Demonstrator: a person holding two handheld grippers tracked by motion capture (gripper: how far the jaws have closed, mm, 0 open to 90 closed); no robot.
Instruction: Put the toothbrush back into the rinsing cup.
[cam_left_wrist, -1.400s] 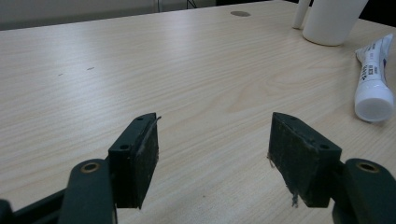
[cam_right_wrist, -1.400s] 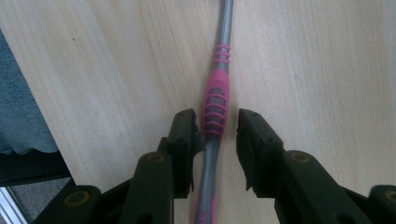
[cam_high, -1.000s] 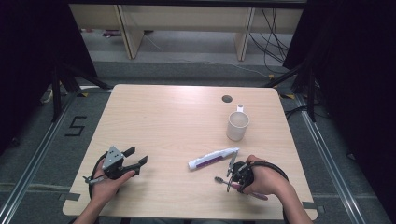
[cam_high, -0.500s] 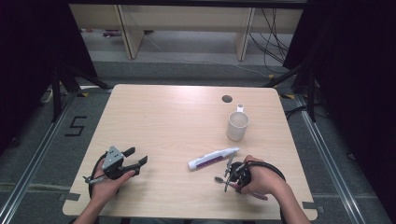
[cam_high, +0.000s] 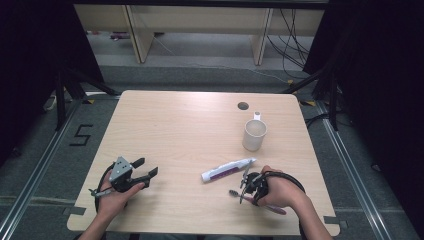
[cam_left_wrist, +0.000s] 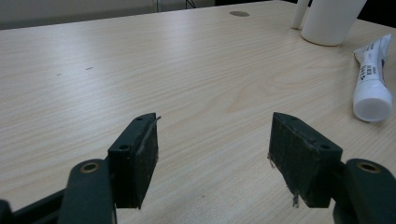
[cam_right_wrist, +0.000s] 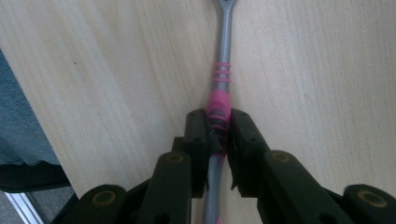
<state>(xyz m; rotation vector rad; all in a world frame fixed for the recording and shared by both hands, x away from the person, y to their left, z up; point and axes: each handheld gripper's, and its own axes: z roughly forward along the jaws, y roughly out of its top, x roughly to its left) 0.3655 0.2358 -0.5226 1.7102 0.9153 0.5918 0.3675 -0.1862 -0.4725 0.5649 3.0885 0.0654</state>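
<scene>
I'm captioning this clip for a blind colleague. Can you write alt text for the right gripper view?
The right gripper has its two black jaws shut on the pink grip section of a grey toothbrush, which lies on the pale wooden table. The toothbrush's neck runs up to the top edge.

Even overhead light brightens the table (cam_high: 190, 130) (soft glare near its far edge), surroundings dark, close-ups slightly blurred.

Toothbrush (cam_right_wrist: 219, 100) flat on the bench

Grey with a pink grip and ribbed pink rings, it lies near the front right edge, head pointing left.
</scene>
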